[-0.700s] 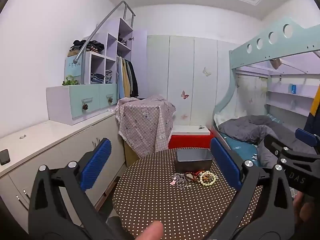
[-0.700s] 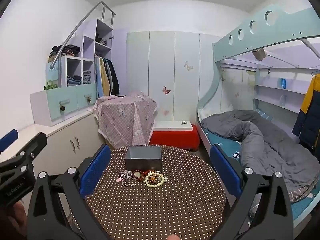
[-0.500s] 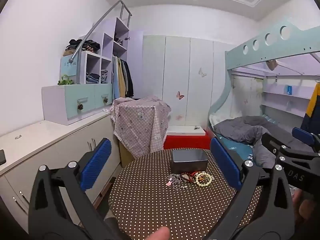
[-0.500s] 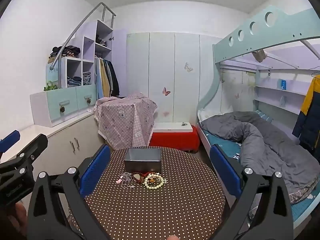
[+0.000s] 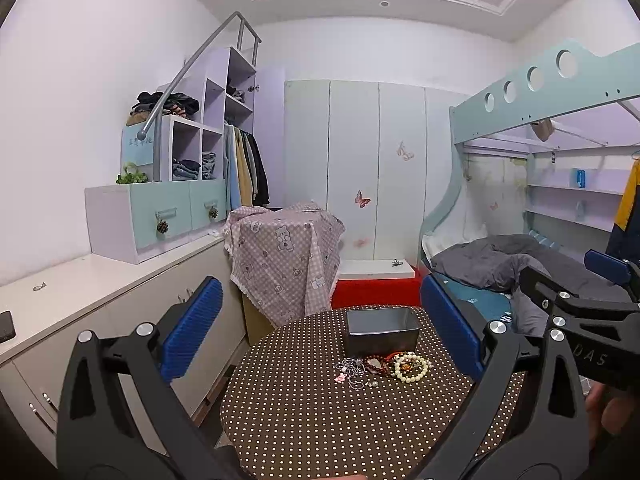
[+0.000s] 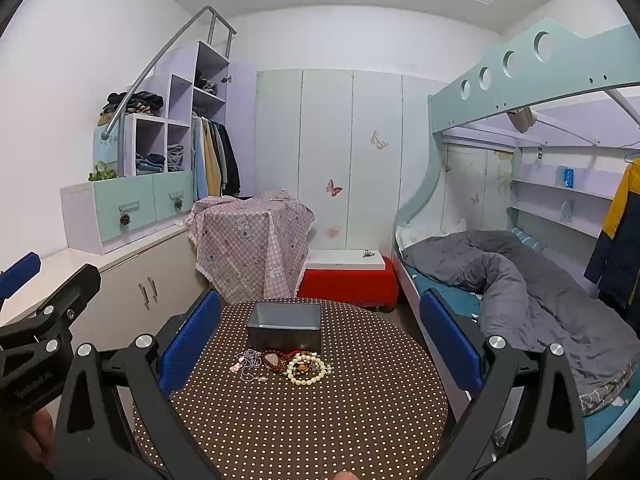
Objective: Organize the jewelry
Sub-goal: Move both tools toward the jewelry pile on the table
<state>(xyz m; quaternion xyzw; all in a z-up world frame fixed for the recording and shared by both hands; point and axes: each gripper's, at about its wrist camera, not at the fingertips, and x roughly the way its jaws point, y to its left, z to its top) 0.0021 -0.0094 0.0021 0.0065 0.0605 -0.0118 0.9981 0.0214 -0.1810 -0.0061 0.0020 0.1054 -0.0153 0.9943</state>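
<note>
You are holding both tongs wide open and empty above the near edge of the polka-dot tabletop (image 6: 304, 420), left tongs (image 5: 316, 332) and right tongs (image 6: 320, 332) alike. The jewelry pile (image 6: 284, 366) is lying just in front of the grey box (image 6: 285, 326). You are starting the approach; next, reach for one piece.
</note>
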